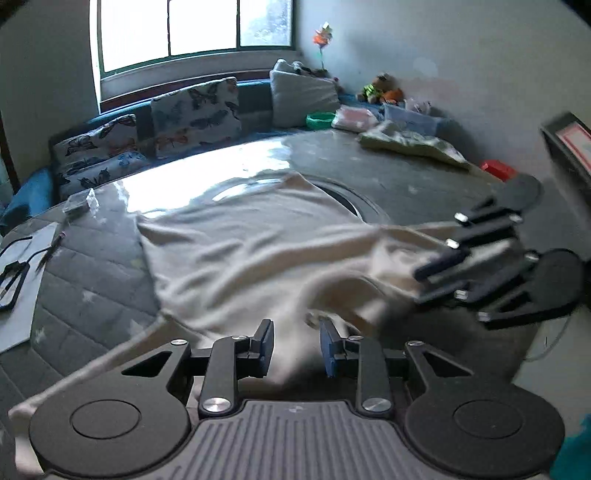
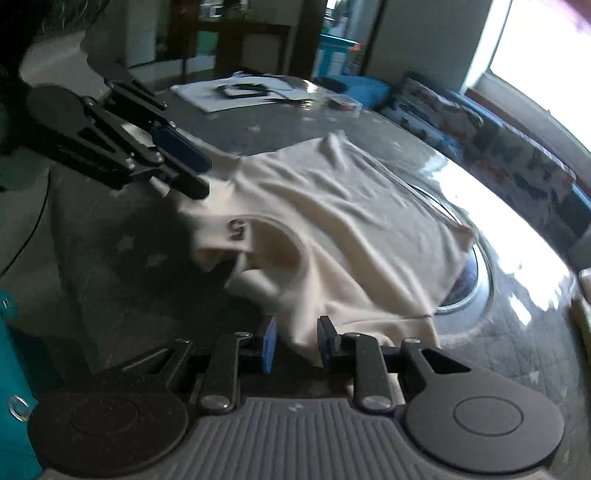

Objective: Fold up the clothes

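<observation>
Left hand-held gripper [image 1: 297,345]: jaws stand apart, blue pads visible on both sides, with cream cloth lying in the gap but not pinched by either pad. Right hand-held gripper [image 2: 295,345]: jaws likewise apart, a fold of the same cloth passing between the pads without being clamped. Each tool also appears in the other's view, blurred, at the edge of the garment.

Garment: a cream T-shirt [image 1: 236,254] lies spread on the grey quilted surface [image 1: 88,291], wrinkled, its far part draped over a round glass inset [image 1: 354,199] in the top. The neck opening with a small label [image 2: 238,229] faces the right wrist camera, between the two tools. The near edge of the shirt is bunched and lifted off the surface beside both grippers.

Other items noted on the surface: white paper sheets with a dark-framed object [image 1: 14,273] at the left side, and a pale green cloth [image 1: 410,142] at the far right. Butterfly-patterned cushions [image 1: 195,110] line a blue bench under the window [image 1: 192,29]. Strong glare falls across the far part of the surface.
</observation>
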